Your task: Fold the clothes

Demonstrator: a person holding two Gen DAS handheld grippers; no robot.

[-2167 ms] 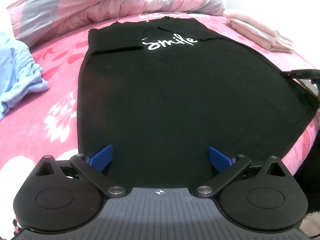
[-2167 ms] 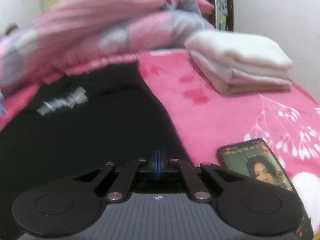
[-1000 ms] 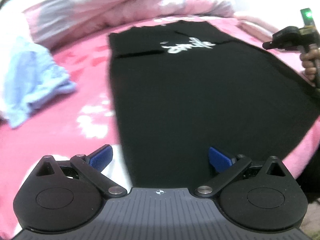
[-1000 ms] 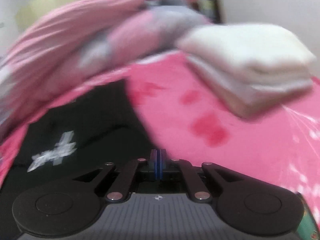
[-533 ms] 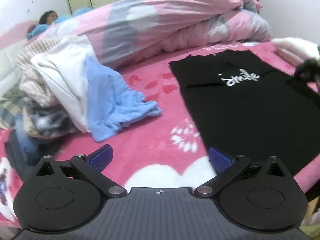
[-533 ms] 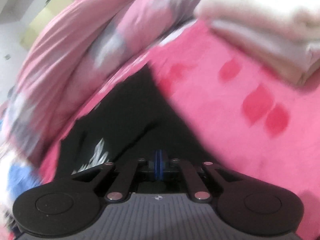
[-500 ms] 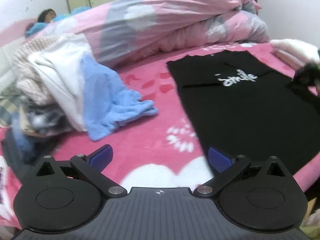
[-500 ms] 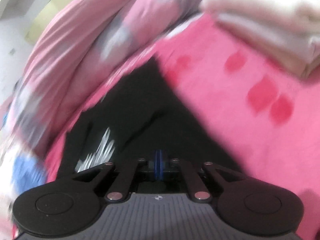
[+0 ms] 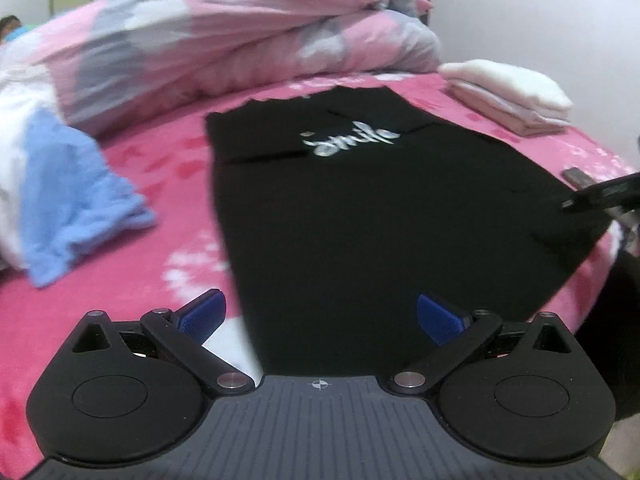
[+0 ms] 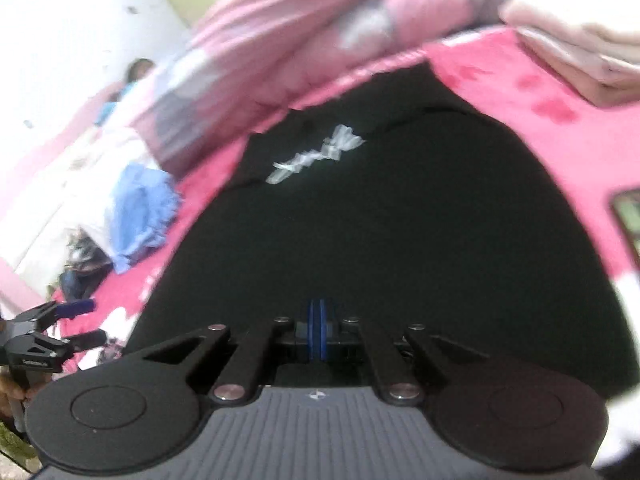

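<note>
One pink bedsheet (image 9: 168, 148) under a bunched quilt (image 9: 224, 36), black shirt (image 9: 380, 208) spread flat across its middle, folded pale stack (image 9: 508, 92) beyond, left gripper (image 9: 318, 318) spread wide at the hem, right gripper (image 10: 319, 334) pressed together, fabric between them unclear.

I am swinging my left gripper (image 9: 318, 318) back over the black shirt's (image 9: 380, 208) hem corner; my right gripper (image 10: 319, 334) is dropping back toward the hem, tilting
</note>
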